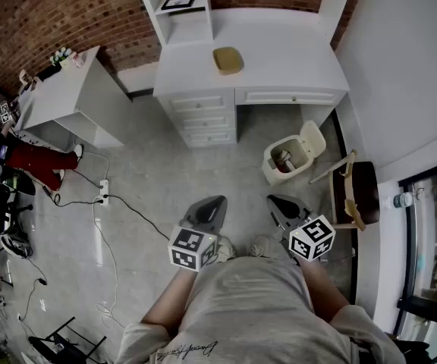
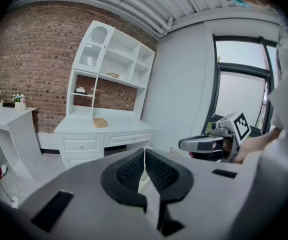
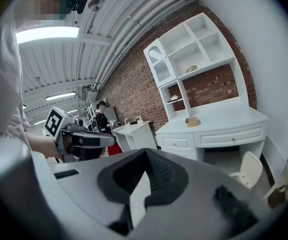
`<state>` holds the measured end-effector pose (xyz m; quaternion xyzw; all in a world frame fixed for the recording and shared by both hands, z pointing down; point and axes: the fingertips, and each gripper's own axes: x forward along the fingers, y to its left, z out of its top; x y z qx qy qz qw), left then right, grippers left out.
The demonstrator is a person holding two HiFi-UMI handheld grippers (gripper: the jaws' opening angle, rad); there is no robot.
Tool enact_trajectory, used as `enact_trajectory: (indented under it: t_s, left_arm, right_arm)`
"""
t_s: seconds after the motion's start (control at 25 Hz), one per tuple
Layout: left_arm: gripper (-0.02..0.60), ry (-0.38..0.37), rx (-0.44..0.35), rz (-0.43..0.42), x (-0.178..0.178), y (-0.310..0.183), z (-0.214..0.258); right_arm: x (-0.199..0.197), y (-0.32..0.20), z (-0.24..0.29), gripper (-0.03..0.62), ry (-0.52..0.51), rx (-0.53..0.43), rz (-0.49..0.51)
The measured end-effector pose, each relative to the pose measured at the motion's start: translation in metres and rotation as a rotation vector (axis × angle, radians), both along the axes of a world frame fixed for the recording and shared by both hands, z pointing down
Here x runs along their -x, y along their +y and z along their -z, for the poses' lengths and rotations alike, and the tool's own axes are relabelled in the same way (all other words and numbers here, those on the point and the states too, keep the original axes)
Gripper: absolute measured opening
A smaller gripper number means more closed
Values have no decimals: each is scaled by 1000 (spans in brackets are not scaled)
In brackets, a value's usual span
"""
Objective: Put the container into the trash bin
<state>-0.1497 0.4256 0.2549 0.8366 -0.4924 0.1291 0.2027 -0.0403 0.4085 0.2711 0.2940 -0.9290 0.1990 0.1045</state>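
A shallow tan container (image 1: 227,59) lies on the white desk (image 1: 279,51) far ahead; it shows too in the left gripper view (image 2: 100,122) and the right gripper view (image 3: 192,121). The cream trash bin (image 1: 285,160), lid tipped open, stands on the floor before the desk's right side, and its lid (image 3: 249,169) shows low right in the right gripper view. My left gripper (image 1: 215,202) (image 2: 144,152) and right gripper (image 1: 275,201) (image 3: 145,154) hover side by side close to my body, well short of desk and bin. Both are shut with nothing between the jaws.
A dark wooden chair (image 1: 355,192) stands right of the bin by the window wall. A second white table (image 1: 51,97) sits at the left, with a person in red (image 1: 40,161) near it. A power strip (image 1: 103,192) and cables trail over the floor at left.
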Motion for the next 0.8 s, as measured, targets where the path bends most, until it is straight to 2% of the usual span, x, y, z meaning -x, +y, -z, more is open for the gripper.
enact_trajectory:
  t_s: [0.44, 0.56, 0.8]
  left_arm:
    - [17, -5, -20, 7, 11, -3, 12]
    - [17, 7, -18, 11, 16, -4, 13]
    - [17, 15, -19, -5, 29, -1, 12]
  right_arm:
    - [21, 8, 9, 28, -35, 9, 50]
    - [30, 7, 19, 28, -74, 5, 63]
    - [59, 8, 36, 28, -73, -58, 83]
